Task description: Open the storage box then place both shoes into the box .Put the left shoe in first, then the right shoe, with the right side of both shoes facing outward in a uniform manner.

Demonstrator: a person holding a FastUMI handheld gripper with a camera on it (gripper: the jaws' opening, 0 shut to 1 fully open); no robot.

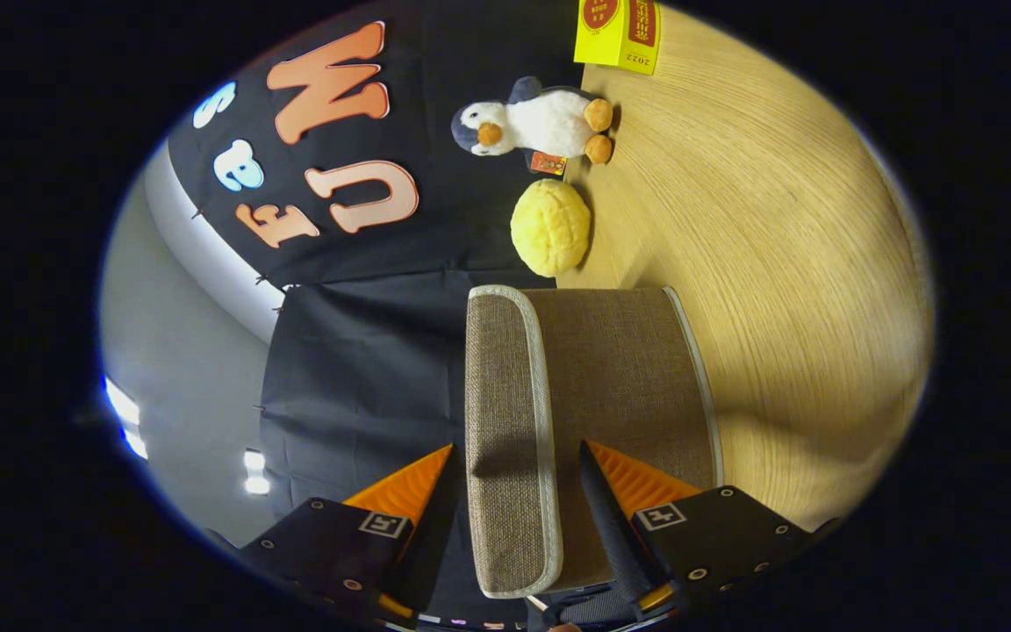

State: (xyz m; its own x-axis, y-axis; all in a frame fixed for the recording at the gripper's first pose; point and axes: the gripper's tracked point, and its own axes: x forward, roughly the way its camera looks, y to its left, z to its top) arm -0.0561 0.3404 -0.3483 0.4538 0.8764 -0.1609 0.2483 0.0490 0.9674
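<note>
The view is rolled on its side, with the wooden table (777, 263) running up the right. The storage box (628, 377) is brown woven fabric with pale trim and stands on the table just ahead of me. Its lid (505, 395) is the trimmed panel on the side away from the table. My gripper (518, 448) is open and straddles the lid's near edge. One finger lies close against the lid's outer face. The other finger sits over the box's front wall, a small gap from the trim.
Beyond the box a yellow round plush (551, 226) and a plush penguin (541, 123) rest against the black cloth wall. A yellow carton (618, 33) stands farther along the table.
</note>
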